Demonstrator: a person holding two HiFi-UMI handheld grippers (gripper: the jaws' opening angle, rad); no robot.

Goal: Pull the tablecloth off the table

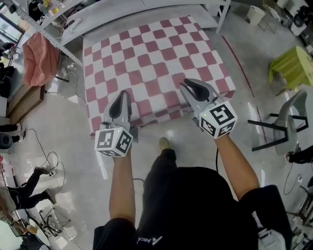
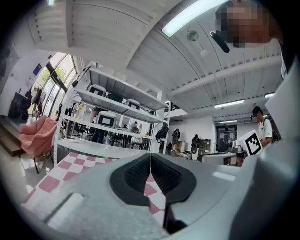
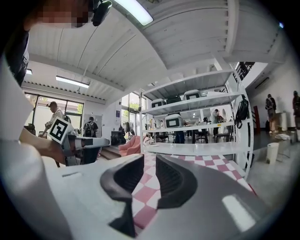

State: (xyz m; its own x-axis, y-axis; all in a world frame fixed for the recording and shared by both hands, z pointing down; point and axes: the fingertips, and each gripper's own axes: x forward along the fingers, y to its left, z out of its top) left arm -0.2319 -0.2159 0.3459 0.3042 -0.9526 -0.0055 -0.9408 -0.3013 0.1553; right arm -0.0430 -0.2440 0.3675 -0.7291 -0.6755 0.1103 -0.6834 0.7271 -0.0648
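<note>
A pink-and-white checked tablecloth [image 1: 151,58] lies flat over the table and hangs down its near edge. My left gripper [image 1: 121,93] hovers over the cloth's near left part. Its jaws are shut tip to tip, and no cloth shows pinched between them [image 2: 150,157]. My right gripper [image 1: 188,83] is over the near right part of the cloth, a narrow gap between its pads and nothing in it [image 3: 150,161]. Both gripper views look across the checked cloth [image 2: 70,164] [image 3: 206,161] toward the shelves.
A white shelf rack [image 1: 146,10] stands just beyond the table's far edge. A pink cloth [image 1: 39,58] is draped at the left. On the right are a green chair [image 1: 293,66] and a grey chair [image 1: 288,122]. Cables [image 1: 49,156] lie on the floor at left.
</note>
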